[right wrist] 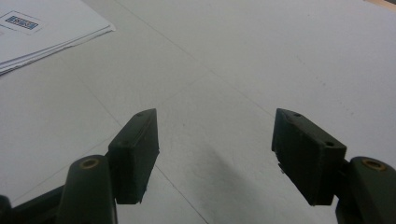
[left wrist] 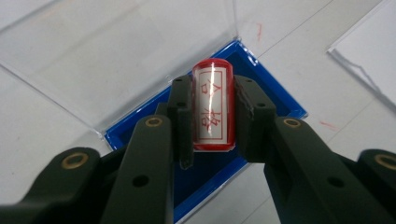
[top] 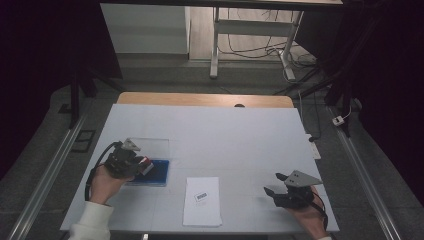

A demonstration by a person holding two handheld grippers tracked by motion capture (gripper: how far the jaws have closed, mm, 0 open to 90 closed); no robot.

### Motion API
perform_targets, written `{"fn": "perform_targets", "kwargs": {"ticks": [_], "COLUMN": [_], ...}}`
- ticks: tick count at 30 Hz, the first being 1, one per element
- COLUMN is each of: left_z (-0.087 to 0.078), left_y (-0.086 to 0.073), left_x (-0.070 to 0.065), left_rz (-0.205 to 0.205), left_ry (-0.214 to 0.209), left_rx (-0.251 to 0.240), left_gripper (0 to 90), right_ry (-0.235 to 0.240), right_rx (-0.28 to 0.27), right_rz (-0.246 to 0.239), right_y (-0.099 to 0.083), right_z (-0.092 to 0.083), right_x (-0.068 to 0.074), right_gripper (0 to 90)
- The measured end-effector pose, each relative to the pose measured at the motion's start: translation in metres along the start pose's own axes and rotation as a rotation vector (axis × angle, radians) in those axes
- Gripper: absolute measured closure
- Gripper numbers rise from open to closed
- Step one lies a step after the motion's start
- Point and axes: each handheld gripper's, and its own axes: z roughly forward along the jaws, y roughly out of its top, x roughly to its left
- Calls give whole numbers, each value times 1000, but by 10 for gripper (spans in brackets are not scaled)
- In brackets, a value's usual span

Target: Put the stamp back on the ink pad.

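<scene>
Black jaws of the left gripper clamped a red stamp above a blue ink pad; the right gripper sat apart, empty.

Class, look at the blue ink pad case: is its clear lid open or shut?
Open. The clear lid lies flat on the table beyond the blue ink pad case, hinged back from it.

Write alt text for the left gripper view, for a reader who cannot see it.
The left gripper holds a red stamp with a white label of red characters, jaws shut on its sides. Below it lies a blue ink pad case with its clear lid folded open on the white table. A sheet of paper shows at upper right.
</scene>
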Motion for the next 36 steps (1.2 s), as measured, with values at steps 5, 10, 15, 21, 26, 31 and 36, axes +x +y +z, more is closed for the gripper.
{"fn": "perform_targets", "kwargs": {"ticks": [5,10,15,21,26,31,36], "left_z": [4,8,10,11,5,-5,-15], "left_y": [-1,-1,-1,0,1,1,-2], "left_x": [1,0,-1,-2,-3,-5,-12], "left_rz": [1,6,8,8,-26,-38,-17], "left_ry": [0,3,3,1,4,5,-15], "left_rx": [19,32,37,33,-26,-102,-171], "left_gripper": [700,699,698,684,466,343,317], "right_ry": [0,1,-2,2,-1,1,-5], "right_rx": [0,-1,3,2,-2,-4,-5], "right_rz": [1,0,-2,-1,5,1,6], "right_y": [0,0,0,0,0,0,0], "right_z": [0,0,0,0,-1,0,-1], "right_x": [0,0,0,0,-1,0,0], "right_gripper": [314,314,314,314,314,314,314]}}
